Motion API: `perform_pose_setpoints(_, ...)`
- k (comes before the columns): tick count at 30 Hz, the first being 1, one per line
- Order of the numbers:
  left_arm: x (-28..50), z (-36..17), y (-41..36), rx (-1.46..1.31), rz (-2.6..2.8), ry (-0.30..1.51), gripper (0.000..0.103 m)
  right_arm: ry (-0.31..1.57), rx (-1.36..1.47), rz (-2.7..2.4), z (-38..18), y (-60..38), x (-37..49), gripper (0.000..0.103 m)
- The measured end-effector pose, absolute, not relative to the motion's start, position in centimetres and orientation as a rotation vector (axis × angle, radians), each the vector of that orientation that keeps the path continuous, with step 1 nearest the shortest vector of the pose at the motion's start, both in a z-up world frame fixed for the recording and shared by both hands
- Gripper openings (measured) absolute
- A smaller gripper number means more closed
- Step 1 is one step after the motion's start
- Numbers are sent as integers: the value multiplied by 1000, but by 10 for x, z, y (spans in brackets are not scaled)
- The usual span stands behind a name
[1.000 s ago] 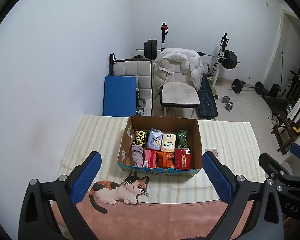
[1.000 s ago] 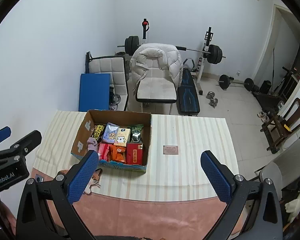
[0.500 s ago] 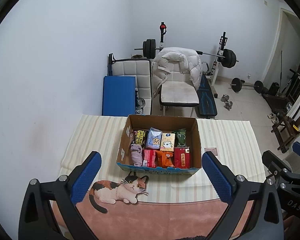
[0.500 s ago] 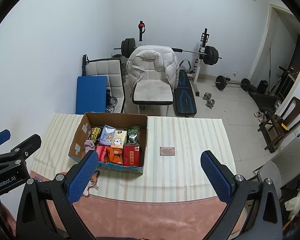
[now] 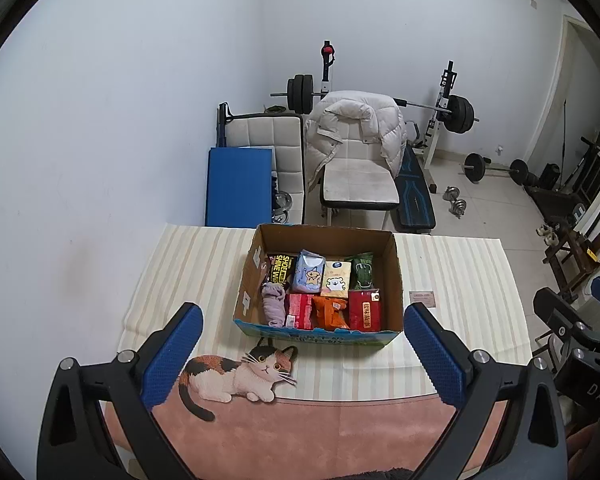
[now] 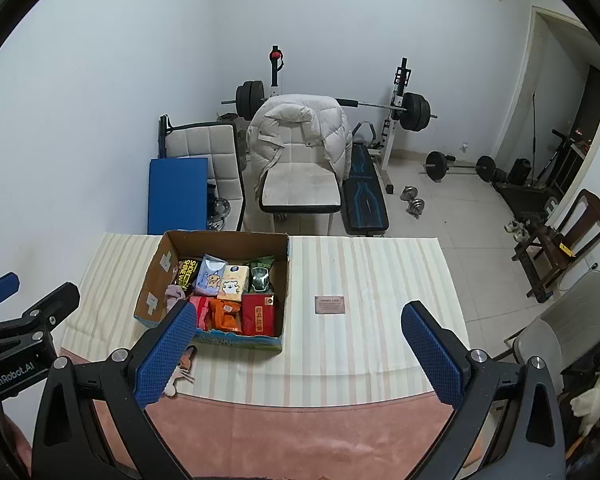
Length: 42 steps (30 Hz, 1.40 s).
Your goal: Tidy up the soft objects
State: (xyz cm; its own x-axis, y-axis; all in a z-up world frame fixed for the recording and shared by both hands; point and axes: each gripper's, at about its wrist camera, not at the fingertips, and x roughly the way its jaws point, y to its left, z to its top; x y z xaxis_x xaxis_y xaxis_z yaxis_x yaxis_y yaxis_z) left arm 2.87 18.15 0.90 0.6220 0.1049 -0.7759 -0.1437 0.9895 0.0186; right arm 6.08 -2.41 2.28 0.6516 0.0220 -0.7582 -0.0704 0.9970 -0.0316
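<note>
White walls and a weight bench point(image 5: 414, 196) with a loaded barbell point(image 6: 414, 112) fill the upper half of both views; below them a table under a striped cloth point(image 5: 460, 280) takes the lower middle. On the cloth sits an open cardboard box point(image 5: 396, 264), centre of the left wrist view and left of centre in the right wrist view. Its back row holds a black-and-yellow packet point(image 5: 281, 269), a blue tissue pack point(image 5: 308, 278), a cream tissue pack with a bear point(image 5: 336, 279) and a green pouch point(image 5: 362, 274). Its front row holds a rolled mauve sock point(image 5: 273, 306), a pink pack point(image 5: 299, 311), an orange pack point(image 5: 330, 312) and a red pack point(image 5: 365, 310). All lie packed side by side, filling the floor of the box.

A cat-shaped mat point(image 5: 236, 374) lies just in front of the box's near wall, and a small card point(image 6: 330, 305) lies alone on the cloth to the box's right. Bare cloth stretches right of the box to the table edge, and a pink strip point(image 6: 300, 428) runs along the near edge.

Both the left gripper point(image 5: 300, 352) and the right gripper point(image 6: 296, 350) hang above the near edge with jaws spread wide and nothing between the blue pads
</note>
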Motion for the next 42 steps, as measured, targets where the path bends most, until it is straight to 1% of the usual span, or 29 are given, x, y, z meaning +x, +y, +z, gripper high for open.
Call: perform_pose_setpoints(42,19,7,170,-56,134,903,103,868,-41,38,17,-30,48,103)
